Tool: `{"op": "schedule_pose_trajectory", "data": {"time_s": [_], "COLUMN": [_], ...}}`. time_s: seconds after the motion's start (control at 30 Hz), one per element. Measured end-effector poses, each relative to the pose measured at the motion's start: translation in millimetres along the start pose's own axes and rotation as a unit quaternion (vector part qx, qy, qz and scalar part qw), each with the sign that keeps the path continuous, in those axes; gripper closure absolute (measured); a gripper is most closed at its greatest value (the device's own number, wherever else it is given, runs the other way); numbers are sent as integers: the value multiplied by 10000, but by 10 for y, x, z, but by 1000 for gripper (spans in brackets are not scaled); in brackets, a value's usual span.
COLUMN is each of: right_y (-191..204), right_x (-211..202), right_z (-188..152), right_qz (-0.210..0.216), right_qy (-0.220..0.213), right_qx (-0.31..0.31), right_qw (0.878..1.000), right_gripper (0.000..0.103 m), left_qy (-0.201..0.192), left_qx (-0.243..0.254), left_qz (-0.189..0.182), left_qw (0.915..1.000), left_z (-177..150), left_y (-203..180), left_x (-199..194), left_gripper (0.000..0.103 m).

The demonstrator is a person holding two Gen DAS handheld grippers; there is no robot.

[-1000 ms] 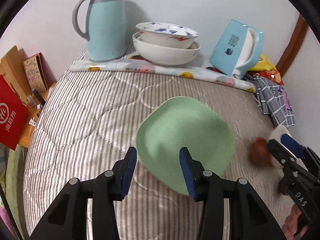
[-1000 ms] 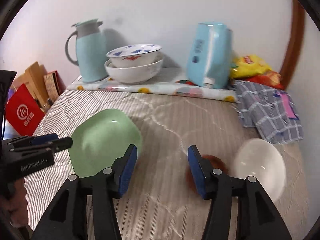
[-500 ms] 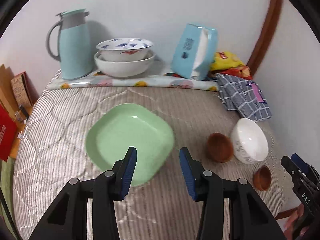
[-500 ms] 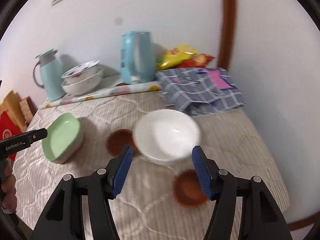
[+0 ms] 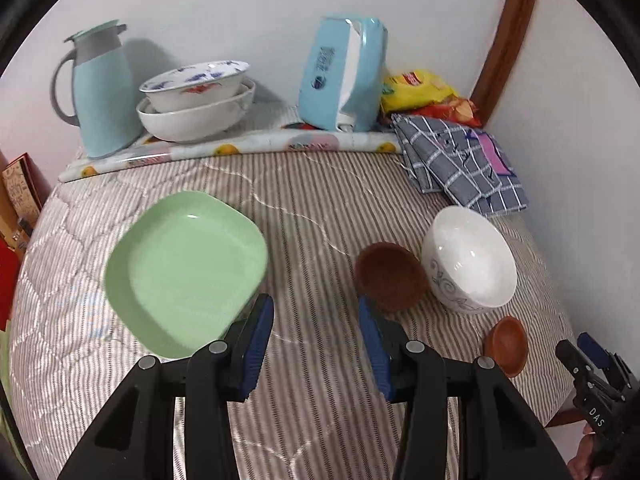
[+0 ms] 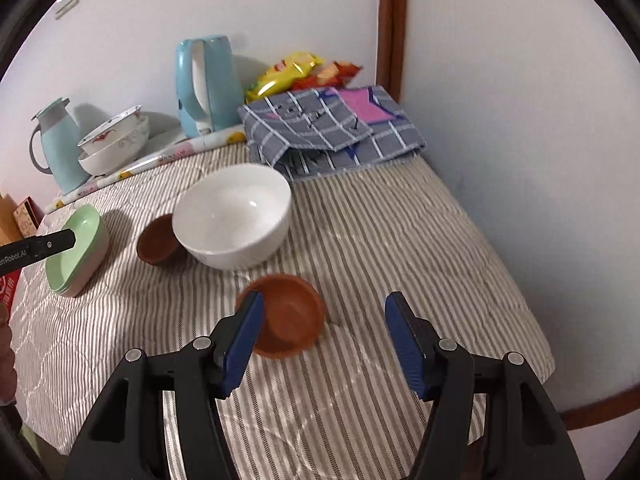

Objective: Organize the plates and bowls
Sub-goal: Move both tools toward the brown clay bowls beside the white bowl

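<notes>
Four loose dishes are seen on the striped table (image 5: pixel 304 208). Toward its left edge the green plate (image 5: pixel 184 268) is set; near the right edge a brown bowl (image 5: pixel 390 276) touches the white bowl (image 5: pixel 468 258), with a small brown dish (image 6: pixel 286 316) at the front right. The left gripper (image 5: pixel 316 340) is held partly open and empty, now past the plate it hovered over a second ago. The right gripper (image 6: pixel 324 338), its jaws just widened and gripping nothing, has been swung across to the small dish, probably the first piece to be nested.
</notes>
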State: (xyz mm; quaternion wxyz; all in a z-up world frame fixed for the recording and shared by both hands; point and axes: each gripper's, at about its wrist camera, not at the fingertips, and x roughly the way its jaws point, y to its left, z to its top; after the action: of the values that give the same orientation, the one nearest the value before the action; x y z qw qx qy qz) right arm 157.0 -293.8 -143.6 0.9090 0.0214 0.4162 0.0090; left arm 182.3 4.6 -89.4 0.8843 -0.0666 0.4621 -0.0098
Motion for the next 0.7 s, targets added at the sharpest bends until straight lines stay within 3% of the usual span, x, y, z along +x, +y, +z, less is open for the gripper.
{"op": "schedule_pose_trajectory", "data": {"time_s": [0.7], "right_y": [-48], "right_x": [591], "right_z": [-78], "right_qz": [298], "right_qy": [438], "right_qx": [112], "right_qw": [9985], "right_gripper": [42], "left_qy": [398], "left_qx": [19], "left_qz": [131], "left_qw": [9991], "left_z": [62], "left_y": [-310], "left_x": [666], "left_gripper": [61]}}
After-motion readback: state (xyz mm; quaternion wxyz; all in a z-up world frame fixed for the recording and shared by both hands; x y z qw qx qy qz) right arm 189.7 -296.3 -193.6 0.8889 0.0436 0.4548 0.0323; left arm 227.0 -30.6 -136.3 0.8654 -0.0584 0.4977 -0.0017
